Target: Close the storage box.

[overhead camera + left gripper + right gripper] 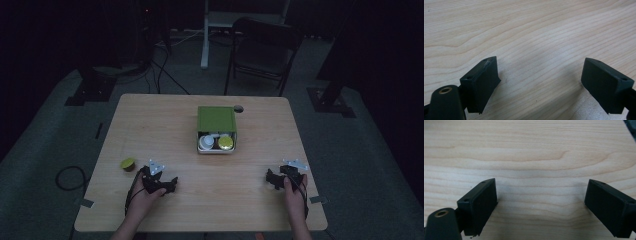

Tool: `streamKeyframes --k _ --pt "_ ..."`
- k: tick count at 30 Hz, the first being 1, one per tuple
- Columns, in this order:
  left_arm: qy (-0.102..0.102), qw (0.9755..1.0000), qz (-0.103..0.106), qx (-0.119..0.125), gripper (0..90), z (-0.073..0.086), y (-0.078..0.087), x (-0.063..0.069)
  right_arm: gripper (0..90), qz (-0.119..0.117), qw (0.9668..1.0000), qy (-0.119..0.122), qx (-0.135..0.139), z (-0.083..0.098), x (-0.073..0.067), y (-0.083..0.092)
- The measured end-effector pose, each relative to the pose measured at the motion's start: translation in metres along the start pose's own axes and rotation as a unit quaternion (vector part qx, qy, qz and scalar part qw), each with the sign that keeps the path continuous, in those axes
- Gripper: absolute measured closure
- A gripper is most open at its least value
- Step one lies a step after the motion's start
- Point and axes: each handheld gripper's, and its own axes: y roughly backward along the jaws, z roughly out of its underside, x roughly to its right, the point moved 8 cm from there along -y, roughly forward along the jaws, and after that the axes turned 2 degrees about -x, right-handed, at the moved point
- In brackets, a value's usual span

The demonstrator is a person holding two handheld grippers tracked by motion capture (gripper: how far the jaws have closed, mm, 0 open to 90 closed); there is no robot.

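A green box sits at the table's middle with its drawer pulled toward me; inside lie a white capsule and a yellow-green capsule. A loose yellow-green capsule rests on the wood near the left edge. My left gripper lies low at the front left, just right of that capsule, open over bare wood. At the front right my right gripper also stands open, nothing between its jaws.
The wooden table has a small round hole behind the box. Beyond the table stand a dark folding chair and a white stand leg. A cable coil lies on the floor at the left.
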Motion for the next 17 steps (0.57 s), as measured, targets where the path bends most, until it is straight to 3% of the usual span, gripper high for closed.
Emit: streamKeyframes --k 9,17 --pt "0.022 0.9995 -0.023 -0.004 12.1 0.0008 -0.0007 0.0021 10.5 -0.001 1.0 0.002 0.0 -0.0001 0.0005 -0.0001" --pt "0.023 0.9994 -0.026 -0.006 9.7 0.0007 -0.001 0.0019 10.5 -0.001 1.0 0.002 0.0 -0.0002 0.0004 -0.0001"
